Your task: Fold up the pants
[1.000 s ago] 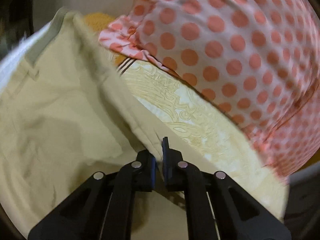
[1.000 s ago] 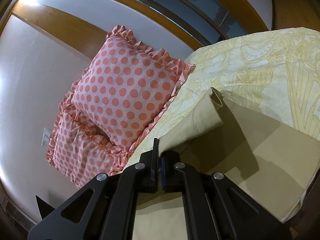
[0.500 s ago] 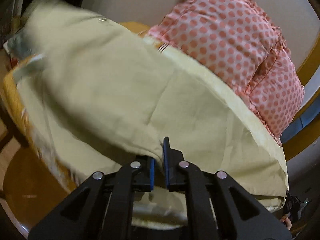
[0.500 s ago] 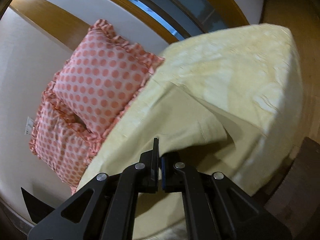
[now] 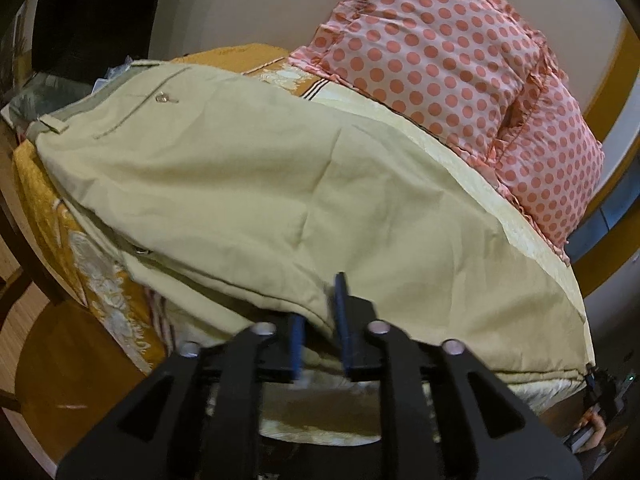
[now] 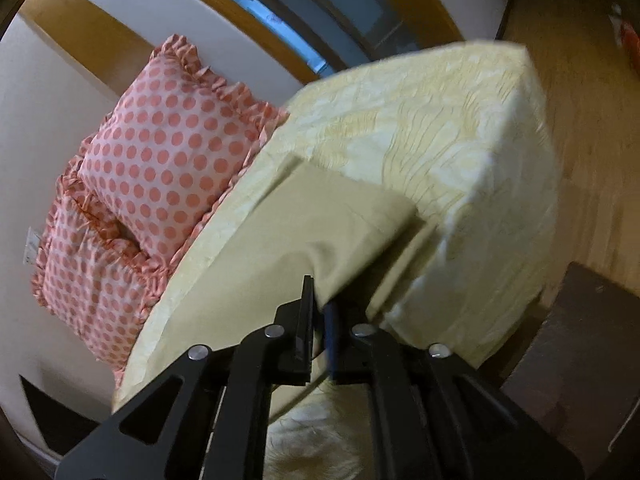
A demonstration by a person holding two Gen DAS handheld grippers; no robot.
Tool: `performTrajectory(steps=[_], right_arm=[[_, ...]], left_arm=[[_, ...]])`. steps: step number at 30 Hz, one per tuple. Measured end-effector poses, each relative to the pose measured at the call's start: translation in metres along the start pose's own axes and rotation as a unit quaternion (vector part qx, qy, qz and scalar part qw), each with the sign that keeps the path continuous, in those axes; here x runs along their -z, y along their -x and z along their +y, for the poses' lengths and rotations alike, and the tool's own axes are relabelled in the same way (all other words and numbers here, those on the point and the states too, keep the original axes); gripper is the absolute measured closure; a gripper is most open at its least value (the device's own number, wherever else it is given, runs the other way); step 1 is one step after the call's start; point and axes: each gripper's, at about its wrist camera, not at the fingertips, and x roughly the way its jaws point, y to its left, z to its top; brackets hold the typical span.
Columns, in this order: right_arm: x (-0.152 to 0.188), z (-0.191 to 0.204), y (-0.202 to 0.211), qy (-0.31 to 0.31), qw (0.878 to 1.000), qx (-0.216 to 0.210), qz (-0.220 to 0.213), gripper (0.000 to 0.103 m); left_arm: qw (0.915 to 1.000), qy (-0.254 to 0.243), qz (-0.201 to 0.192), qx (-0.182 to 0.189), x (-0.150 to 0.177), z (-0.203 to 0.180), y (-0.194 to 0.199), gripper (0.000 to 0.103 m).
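Observation:
Beige pants (image 5: 248, 184) lie spread across the bed, waistband and back pocket button at the far left. My left gripper (image 5: 320, 320) is at the near edge of the pants; its jaws stand slightly parted with the fabric edge between them. In the right wrist view the leg end of the pants (image 6: 320, 220) lies on the bed, and my right gripper (image 6: 318, 312) pinches a fold of it between nearly closed jaws.
Two pink polka-dot pillows (image 5: 440, 60) lean against the wall at the head of the bed (image 6: 460, 128); they also show in the right wrist view (image 6: 168, 152). Wooden floor (image 6: 592, 120) lies to the right. A dark stool (image 6: 580, 340) stands by the bed corner.
Both grippers pulled back toward the bed's near edge, and the pants went from lifted to spread flat. The left jaws have parted a little.

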Motion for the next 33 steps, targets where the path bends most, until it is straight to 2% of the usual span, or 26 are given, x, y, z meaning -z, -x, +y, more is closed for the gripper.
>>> performTrajectory(steps=[2, 3, 5, 7, 9, 12, 13, 14, 15, 17, 19, 21, 23, 27, 30, 31, 33], right_arm=[[-0.006, -0.004, 0.015, -0.001, 0.999, 0.017, -0.047, 0.060], [-0.010, -0.006, 0.018, -0.002, 0.998, 0.030, -0.062, 0.060], [-0.016, -0.012, 0.015, -0.001, 0.996, 0.048, -0.071, 0.060], [-0.016, -0.016, 0.003, 0.002, 0.996, 0.058, -0.061, 0.060], [-0.011, -0.010, 0.006, 0.019, 0.995, 0.066, -0.069, 0.060], [0.001, -0.003, 0.009, 0.028, 0.997, 0.046, -0.058, 0.061], [0.005, -0.001, 0.010, 0.032, 0.997, 0.037, -0.055, 0.064], [0.008, 0.002, 0.007, 0.031, 0.998, 0.024, -0.048, 0.071], [0.011, 0.003, 0.005, 0.032, 0.998, 0.016, -0.042, 0.072], [0.013, 0.009, 0.001, 0.051, 0.997, 0.031, -0.053, 0.077], [0.010, 0.007, -0.006, 0.050, 0.997, 0.032, -0.049, 0.093], [0.007, 0.012, -0.010, 0.063, 0.996, 0.030, -0.048, 0.095], [0.009, 0.043, -0.005, 0.118, 0.992, 0.001, -0.055, 0.095], [0.034, 0.140, 0.002, 0.212, 0.969, -0.127, -0.026, 0.095], [0.083, 0.220, -0.002, 0.282, 0.929, -0.238, 0.034, 0.095], [0.108, 0.246, -0.006, 0.305, 0.910, -0.275, 0.064, 0.095], [0.153, 0.281, -0.015, 0.342, 0.877, -0.316, 0.117, 0.095]], left_arm=[[0.9999, -0.010, -0.014, -0.002, 0.002, 0.002, 0.012, 0.060], [0.9997, -0.012, -0.021, -0.008, 0.002, 0.002, 0.018, 0.054], [0.9993, -0.013, -0.034, -0.006, 0.003, 0.004, 0.028, 0.051], [0.9981, -0.013, -0.056, -0.022, 0.003, 0.006, 0.039, 0.043], [0.9967, -0.016, -0.074, -0.029, 0.001, 0.004, 0.048, 0.042], [0.9943, -0.018, -0.103, -0.022, -0.003, -0.001, 0.057, 0.041], [0.9934, -0.022, -0.111, -0.022, -0.004, -0.003, 0.059, 0.037], [0.9926, -0.026, -0.116, -0.024, -0.005, -0.005, 0.058, 0.033], [0.9924, -0.032, -0.116, -0.026, -0.007, -0.007, 0.055, 0.033], [0.9937, -0.031, -0.105, -0.023, -0.009, -0.007, 0.046, 0.033], [0.9946, -0.027, -0.098, -0.020, -0.008, -0.005, 0.041, 0.033], [0.9954, -0.015, -0.093, -0.021, -0.007, 0.002, 0.036, 0.033], [0.9952, 0.004, -0.095, -0.023, -0.007, 0.011, 0.035, 0.033], [0.9928, 0.040, -0.110, -0.024, -0.007, 0.025, 0.037, 0.031], [0.9910, 0.052, -0.119, -0.034, -0.005, 0.031, 0.040, 0.029], [0.9904, 0.056, -0.121, -0.036, -0.004, 0.033, 0.040, 0.028], [0.9889, 0.068, -0.127, -0.039, -0.002, 0.039, 0.042, 0.026]])
